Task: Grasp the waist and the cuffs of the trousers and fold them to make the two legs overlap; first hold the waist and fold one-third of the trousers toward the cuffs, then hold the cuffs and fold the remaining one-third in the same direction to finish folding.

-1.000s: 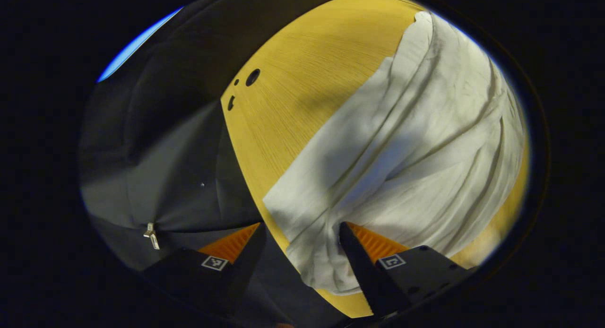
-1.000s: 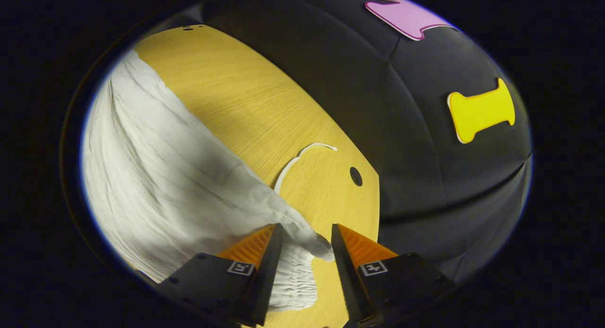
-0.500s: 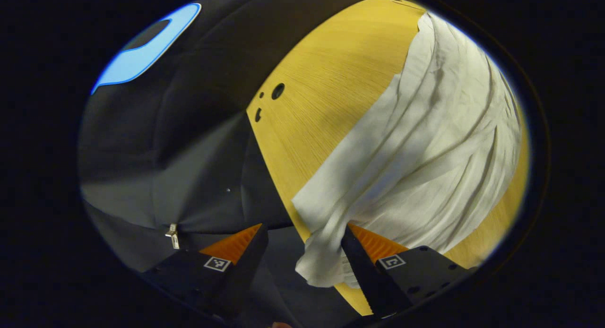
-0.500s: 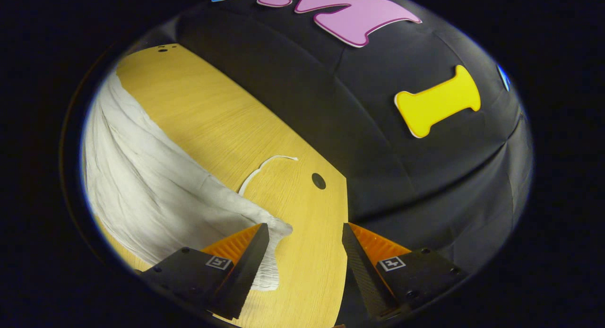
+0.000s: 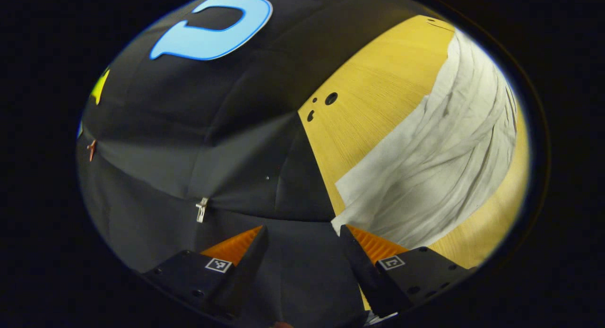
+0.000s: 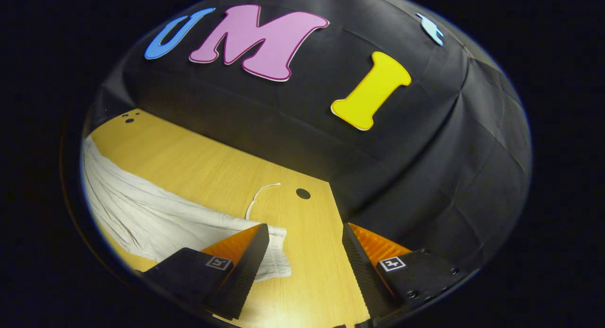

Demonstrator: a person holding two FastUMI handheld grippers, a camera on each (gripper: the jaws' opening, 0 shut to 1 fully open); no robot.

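Crumpled white cotton trousers (image 5: 439,172) lie flat on the yellow wood-grain bench (image 5: 373,106), a thin white drawstring (image 6: 259,198) trailing from the gathered waist. The left tongs (image 5: 302,233) and right tongs (image 6: 306,231) both stand open, holding nothing, near the cloth's ends.

The left gripper view looks from just off one end of the wooden table (image 5: 373,115), facing past that end's corner toward the booth wall (image 5: 189,129), close and slightly above the surface. The right gripper view sits low over the opposite end of the table (image 6: 208,176), facing across its far edge and corner to the wall (image 6: 425,153). Both views share the tabletop and the white trousers (image 5: 439,162) (image 6: 151,219) lying along it, seen from opposite ends.
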